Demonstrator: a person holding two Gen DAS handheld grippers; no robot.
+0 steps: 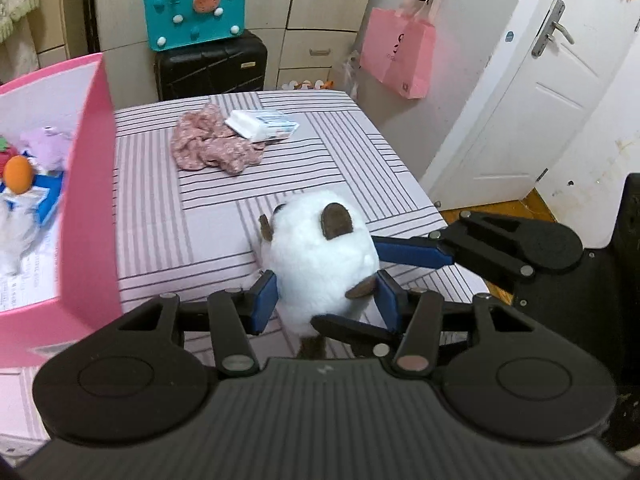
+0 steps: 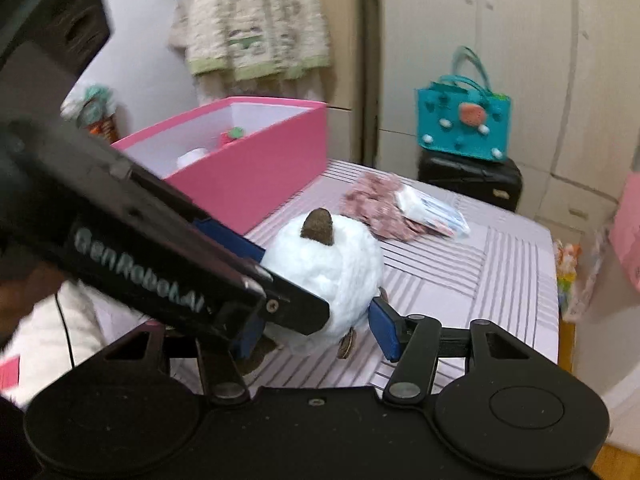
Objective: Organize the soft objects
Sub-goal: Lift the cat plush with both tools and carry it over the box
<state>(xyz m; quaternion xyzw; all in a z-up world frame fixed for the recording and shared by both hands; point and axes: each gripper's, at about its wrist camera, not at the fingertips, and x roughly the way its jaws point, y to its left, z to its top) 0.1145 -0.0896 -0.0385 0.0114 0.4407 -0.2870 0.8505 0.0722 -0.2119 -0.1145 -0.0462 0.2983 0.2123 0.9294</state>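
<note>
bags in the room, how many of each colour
teal bag on the black suitcase: 1
pink bag hanging by the door: 1
total: 2

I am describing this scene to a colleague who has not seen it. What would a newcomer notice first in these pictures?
First, the white plush toy with brown ears, low in the centre, with both grippers' blue jaws closed on it: the left gripper from below, the right gripper from the side. Next, the pink box on the striped bed, to the toy's left, already holding toys. Beyond lies a crumpled pink cloth.
</note>
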